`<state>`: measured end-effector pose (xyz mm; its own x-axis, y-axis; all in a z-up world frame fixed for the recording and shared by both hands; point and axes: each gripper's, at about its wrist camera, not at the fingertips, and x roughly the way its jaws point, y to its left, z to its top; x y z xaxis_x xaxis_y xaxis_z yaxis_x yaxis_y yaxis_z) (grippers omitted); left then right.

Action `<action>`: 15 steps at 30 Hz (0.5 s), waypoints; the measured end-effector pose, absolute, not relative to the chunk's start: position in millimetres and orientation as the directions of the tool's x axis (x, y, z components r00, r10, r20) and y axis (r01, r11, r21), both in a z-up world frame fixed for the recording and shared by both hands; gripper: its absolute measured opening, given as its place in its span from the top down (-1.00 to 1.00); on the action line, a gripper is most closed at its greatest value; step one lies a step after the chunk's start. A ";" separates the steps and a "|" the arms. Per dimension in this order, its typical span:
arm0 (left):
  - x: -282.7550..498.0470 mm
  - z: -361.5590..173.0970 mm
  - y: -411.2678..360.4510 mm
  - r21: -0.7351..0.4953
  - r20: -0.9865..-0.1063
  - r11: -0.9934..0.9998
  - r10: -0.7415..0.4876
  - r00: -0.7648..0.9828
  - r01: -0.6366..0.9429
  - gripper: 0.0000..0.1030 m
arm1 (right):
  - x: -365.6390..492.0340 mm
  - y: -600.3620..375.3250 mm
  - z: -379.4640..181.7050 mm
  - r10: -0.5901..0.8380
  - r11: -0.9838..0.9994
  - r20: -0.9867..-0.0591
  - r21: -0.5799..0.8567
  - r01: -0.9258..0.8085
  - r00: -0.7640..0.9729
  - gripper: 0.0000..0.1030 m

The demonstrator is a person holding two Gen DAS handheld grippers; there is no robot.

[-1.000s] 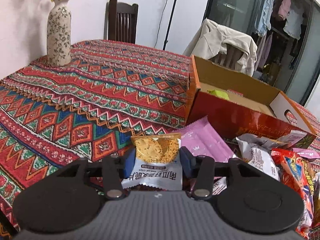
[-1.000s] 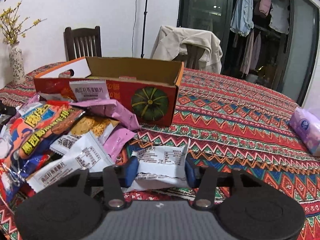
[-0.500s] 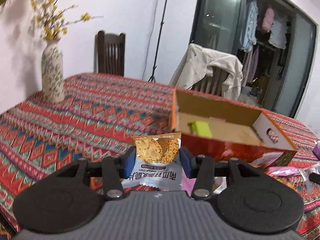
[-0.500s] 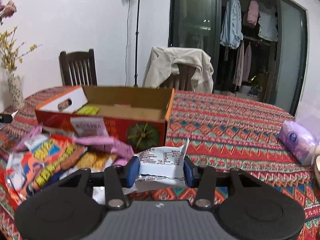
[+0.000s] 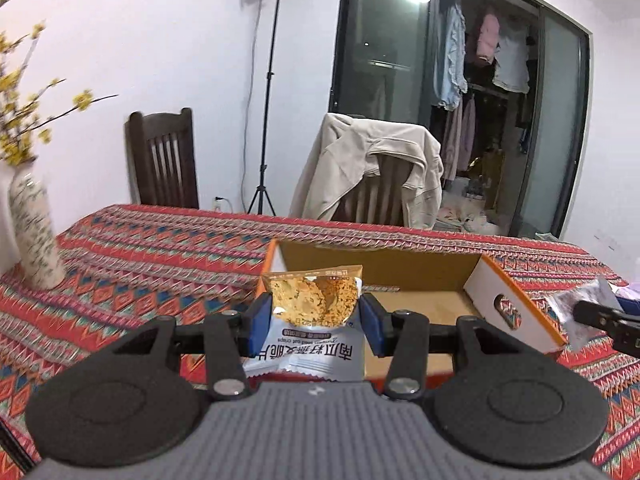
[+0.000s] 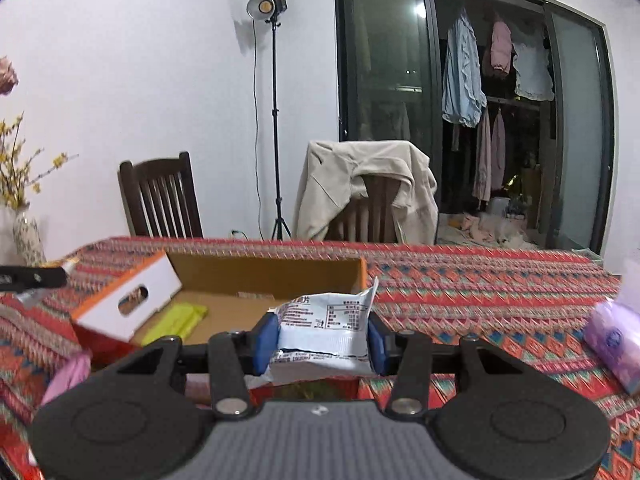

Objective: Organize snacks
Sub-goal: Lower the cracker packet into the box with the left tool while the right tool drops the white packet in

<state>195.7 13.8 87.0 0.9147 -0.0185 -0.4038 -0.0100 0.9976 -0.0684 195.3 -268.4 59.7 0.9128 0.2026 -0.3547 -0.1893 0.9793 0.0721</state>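
My left gripper (image 5: 316, 322) is shut on a cracker packet (image 5: 314, 312) with a gold window and white lower half, held in the air at the near left corner of the open cardboard box (image 5: 516, 304). My right gripper (image 6: 322, 338) is shut on a white snack packet (image 6: 326, 326), label side up, held above the near edge of the same box (image 6: 128, 300). A yellow-green packet (image 6: 174, 322) lies on the box floor. The right gripper's tip and its packet (image 5: 584, 308) show at the right edge of the left wrist view.
A patterned red tablecloth (image 6: 480, 280) covers the table. A flower vase (image 5: 34, 232) stands at the left. A purple tissue pack (image 6: 612, 344) lies at the right. Pink packets (image 6: 68, 376) lie near left. Two chairs (image 6: 164, 200) and a lamp stand (image 6: 276, 120) stand behind.
Both grippers rose from the snack pile with their packets and moved toward the box; the box now sits lower and more central in both views.
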 end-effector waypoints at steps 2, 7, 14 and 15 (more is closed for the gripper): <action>210.5 88.4 6.7 -0.065 -0.405 0.998 -0.024 0.914 -0.002 0.07 | 208.3 -261.2 64.5 0.211 0.978 -0.348 0.079 -0.196 0.913 0.11; 243.2 90.2 -7.7 -0.056 -0.396 0.998 -0.035 0.918 0.014 0.07 | 243.7 -245.2 69.8 0.230 0.973 -0.343 0.091 -0.211 0.911 0.11; 282.9 75.5 -16.2 -0.061 -0.406 0.998 -0.030 0.913 0.006 0.07 | 283.5 -234.3 51.0 0.234 0.972 -0.374 0.108 -0.208 0.897 0.11; 284.7 73.0 -15.5 -0.058 -0.403 0.998 -0.029 0.915 0.006 0.07 | 287.0 -235.0 46.8 0.233 0.972 -0.379 0.111 -0.206 0.896 0.11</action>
